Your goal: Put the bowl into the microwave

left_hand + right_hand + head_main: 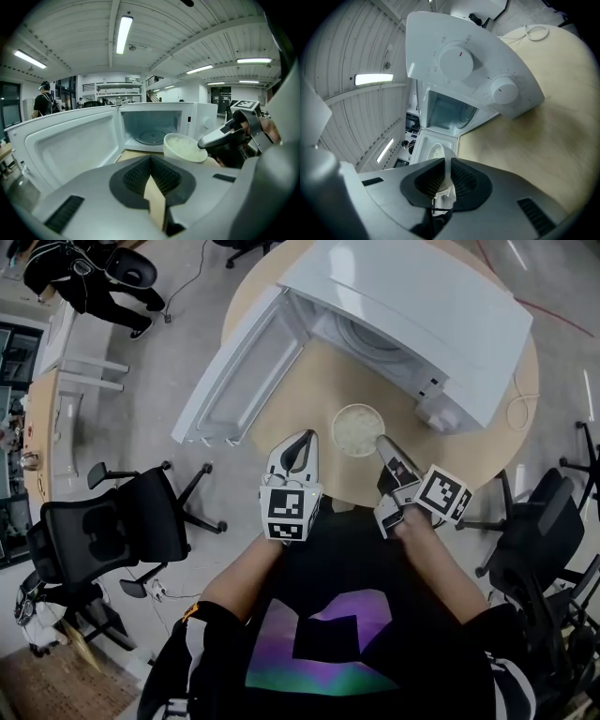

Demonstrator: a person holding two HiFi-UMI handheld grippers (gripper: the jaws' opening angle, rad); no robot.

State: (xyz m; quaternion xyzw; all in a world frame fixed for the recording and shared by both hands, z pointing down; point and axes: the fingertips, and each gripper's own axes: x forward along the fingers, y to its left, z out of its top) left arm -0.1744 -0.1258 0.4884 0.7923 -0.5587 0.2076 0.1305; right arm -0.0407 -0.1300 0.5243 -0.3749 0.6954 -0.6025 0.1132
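Observation:
A white bowl [358, 428] filled with rice is on the round wooden table [328, 376], just in front of the white microwave [412, 306]. The microwave's door [239, 371] hangs open to the left and its cavity [152, 126] shows a bare glass turntable. My right gripper [382, 441] is shut on the bowl's right rim, which shows as a white edge between the pads [446, 176]. The left gripper [305, 435] hovers just left of the bowl, shut and holding nothing. From the left gripper view [151, 161] the bowl [183, 146] and the right gripper [202, 142] are seen together. Whether the bowl is lifted I cannot tell.
A white cable [520, 395] lies on the table beside the microwave's right end. Black office chairs stand at the left [112, 526] and the right [544, 521] of the table. A person in dark clothes [84, 277] is far off at the upper left.

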